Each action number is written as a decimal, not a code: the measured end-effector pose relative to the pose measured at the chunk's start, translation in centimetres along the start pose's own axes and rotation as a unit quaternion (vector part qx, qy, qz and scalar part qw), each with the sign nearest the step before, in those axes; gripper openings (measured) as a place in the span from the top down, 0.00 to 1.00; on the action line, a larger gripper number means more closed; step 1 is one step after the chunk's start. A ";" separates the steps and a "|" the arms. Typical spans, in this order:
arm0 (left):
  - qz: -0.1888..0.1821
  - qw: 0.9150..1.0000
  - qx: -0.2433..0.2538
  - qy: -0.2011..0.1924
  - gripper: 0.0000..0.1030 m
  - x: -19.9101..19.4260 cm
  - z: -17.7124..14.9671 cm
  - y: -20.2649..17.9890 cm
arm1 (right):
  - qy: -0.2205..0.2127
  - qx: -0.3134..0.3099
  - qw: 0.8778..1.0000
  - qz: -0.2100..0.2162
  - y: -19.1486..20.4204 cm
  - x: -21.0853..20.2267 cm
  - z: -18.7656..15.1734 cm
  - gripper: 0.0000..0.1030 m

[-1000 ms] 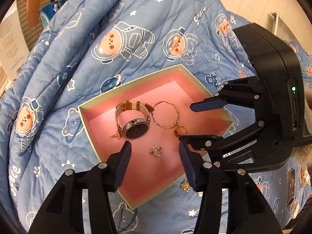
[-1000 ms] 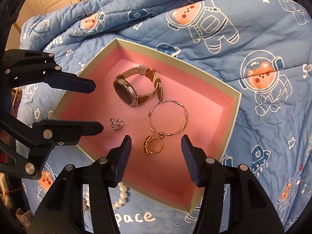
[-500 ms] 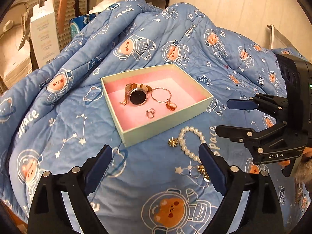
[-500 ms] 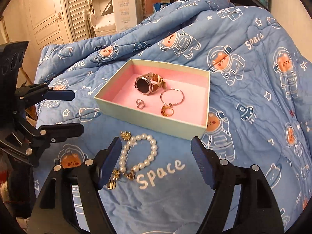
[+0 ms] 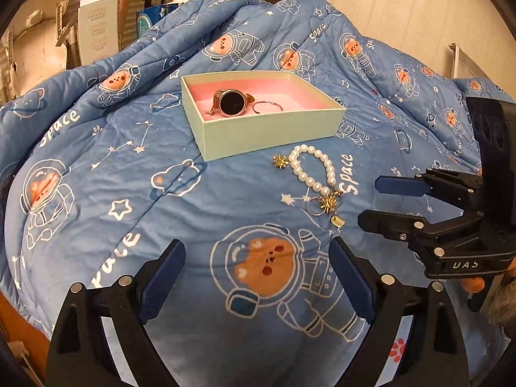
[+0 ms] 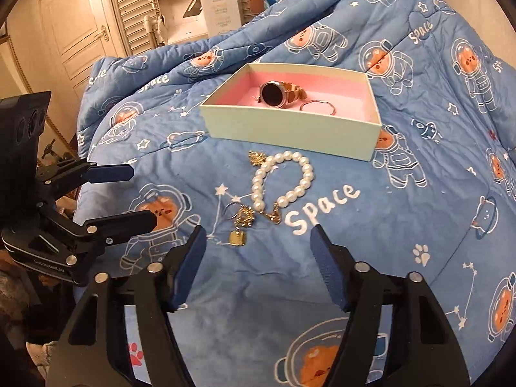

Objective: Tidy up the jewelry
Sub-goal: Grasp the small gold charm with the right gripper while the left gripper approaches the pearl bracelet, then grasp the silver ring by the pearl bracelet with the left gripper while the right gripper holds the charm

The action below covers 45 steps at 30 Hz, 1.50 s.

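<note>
Both tools pulled back from the box (image 5: pixel 267 135) since 1 s ago, so now it sits far up the blue quilt (image 5: pixel 200 213) w/ the pearls in front. Left tool (image 5: pixel 257 277) jaws just got opened wide & stand wide apart, nothing between them, only quilt below. Right tool (image 6: pixel 258 258) jaws opened, then just closed partway; about half open, nothing held.

Box is pale green outside, pink inside. In it: a watch (image 5: pixel 233 102) w/ dark round face & a thin ring hoop (image 5: pixel 267 107) just beside it. Other small bits in the box are hidden by its wall.

Pearl bracelet (image 6: pixel 283 180) lies on the quilt just in front of the box, not in it. Gold charms (image 6: pixel 242 222) sit at its near end.

Quilt has bear astronauts & the word "Space" (image 6: pixel 322 209) in white, right next to the pearls. Right tool body reads "DAS" (image 5: pixel 464 264) in the left view.
</note>
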<state>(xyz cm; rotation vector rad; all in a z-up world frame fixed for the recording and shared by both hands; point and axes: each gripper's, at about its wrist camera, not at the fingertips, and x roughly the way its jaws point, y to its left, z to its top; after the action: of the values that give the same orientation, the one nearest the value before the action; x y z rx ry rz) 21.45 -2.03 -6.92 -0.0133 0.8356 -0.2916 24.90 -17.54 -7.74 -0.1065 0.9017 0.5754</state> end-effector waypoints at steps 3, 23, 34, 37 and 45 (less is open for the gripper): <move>0.003 1.000 0.002 -0.001 0.15 -0.2 -0.7 -0.2 | 0.006 0.006 1.000 0.002 0.4 0.9 -0.2 0.54; -0.017 1.000 0.018 0.002 0.33 1.4 -0.5 -1.3 | 0.017 0.028 0.999 -0.009 0.4 2.6 -0.3 0.86; -0.030 0.994 0.091 0.043 0.46 4.8 1.5 -4.0 | 0.016 0.056 0.998 -0.006 -0.8 1.2 -1.4 0.86; -0.029 0.993 0.104 0.049 0.49 5.4 2.0 -4.3 | 0.015 0.059 0.998 -0.005 -1.0 1.2 -1.5 0.86; -0.042 0.991 0.117 0.051 0.59 6.1 2.8 -4.1 | 0.015 0.062 0.998 -0.003 -1.1 1.2 -1.6 0.86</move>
<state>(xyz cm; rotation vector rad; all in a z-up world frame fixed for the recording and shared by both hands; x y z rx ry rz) 26.40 -7.81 -8.95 0.1872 0.9001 -0.4717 24.91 -18.45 -9.80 -0.0060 0.9628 0.5129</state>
